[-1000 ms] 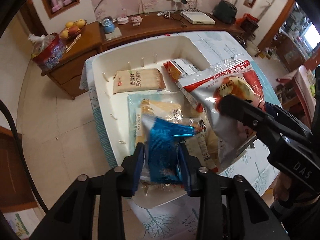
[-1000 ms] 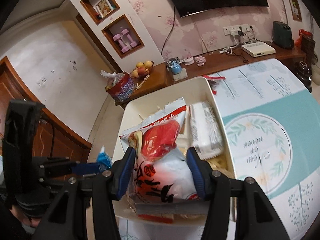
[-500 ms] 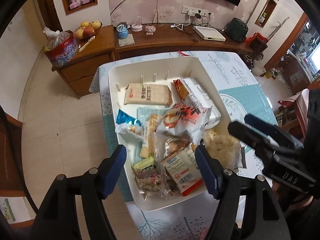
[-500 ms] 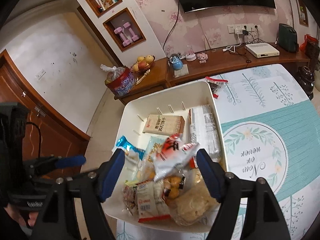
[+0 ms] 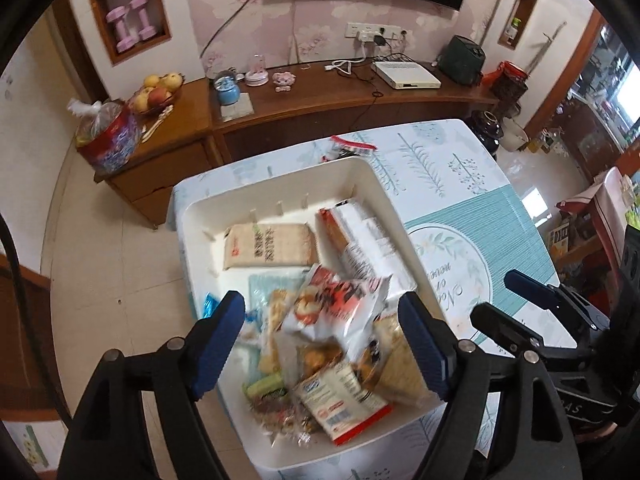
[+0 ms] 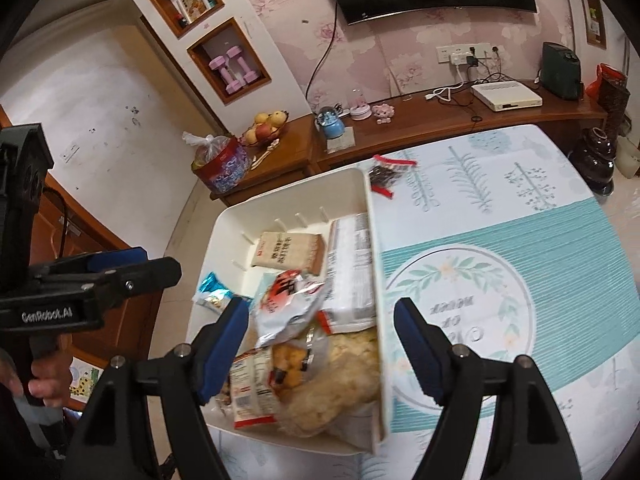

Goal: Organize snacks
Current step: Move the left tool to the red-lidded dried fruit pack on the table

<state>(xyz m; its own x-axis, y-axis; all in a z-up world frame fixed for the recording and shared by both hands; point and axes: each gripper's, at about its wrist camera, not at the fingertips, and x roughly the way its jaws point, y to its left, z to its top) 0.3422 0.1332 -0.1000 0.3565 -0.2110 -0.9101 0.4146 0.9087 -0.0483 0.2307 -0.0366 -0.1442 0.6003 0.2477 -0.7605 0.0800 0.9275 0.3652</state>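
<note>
A white tray [image 5: 370, 178] on the table holds several snack packets. A red and white bag [image 5: 340, 304] lies on top of the pile; it also shows in the right wrist view [image 6: 288, 304]. A blue packet [image 6: 214, 290] lies at the tray's left side. A tan cracker pack [image 5: 270, 246] lies at the back. My left gripper [image 5: 324, 340] is open and empty above the tray's near end. My right gripper [image 6: 322, 346] is open and empty above the tray's right wall [image 6: 376, 280].
A small red-edged bag [image 6: 386, 174] lies on the tablecloth [image 6: 500, 240] behind the tray. A wooden sideboard [image 5: 320, 100] with a fruit bowl [image 5: 158, 92] and a red tin [image 5: 108, 136] stands beyond the table. Floor lies left of the table.
A second ago my left gripper held the blue packet and my right held the red and white bag. Both opened, dropped them into the tray and lifted away.
</note>
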